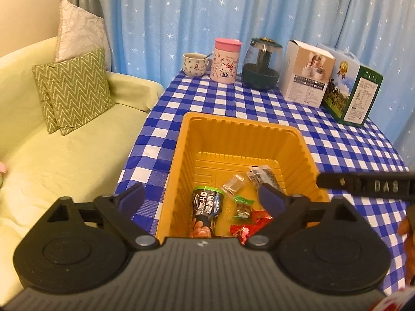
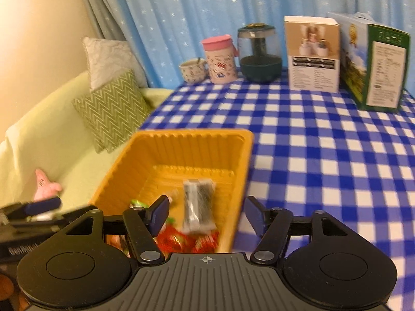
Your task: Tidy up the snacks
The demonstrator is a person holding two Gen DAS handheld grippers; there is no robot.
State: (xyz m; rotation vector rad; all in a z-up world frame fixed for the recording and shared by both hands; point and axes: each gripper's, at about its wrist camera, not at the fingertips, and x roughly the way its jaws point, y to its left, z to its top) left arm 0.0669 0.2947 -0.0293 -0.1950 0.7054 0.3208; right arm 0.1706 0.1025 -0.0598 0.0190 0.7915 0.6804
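We hold both grippers over the ribbed orange plastic bin (image 1: 241,140) at the worktop's left edge. Left gripper (image 1: 201,197) and right gripper (image 2: 207,213) jaws stand released, empty; crinkly snack packets (image 1: 242,207) lie below, inside.

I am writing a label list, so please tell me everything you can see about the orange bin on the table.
The orange bin is a rectangular open tub of glossy, thin-looking plastic with ribbed walls and a rolled rim. It stands upright on the blue checked tablecloth, near the sofa-side edge. Several wrapped snacks lie loose on its floor. Neither gripper holds it.
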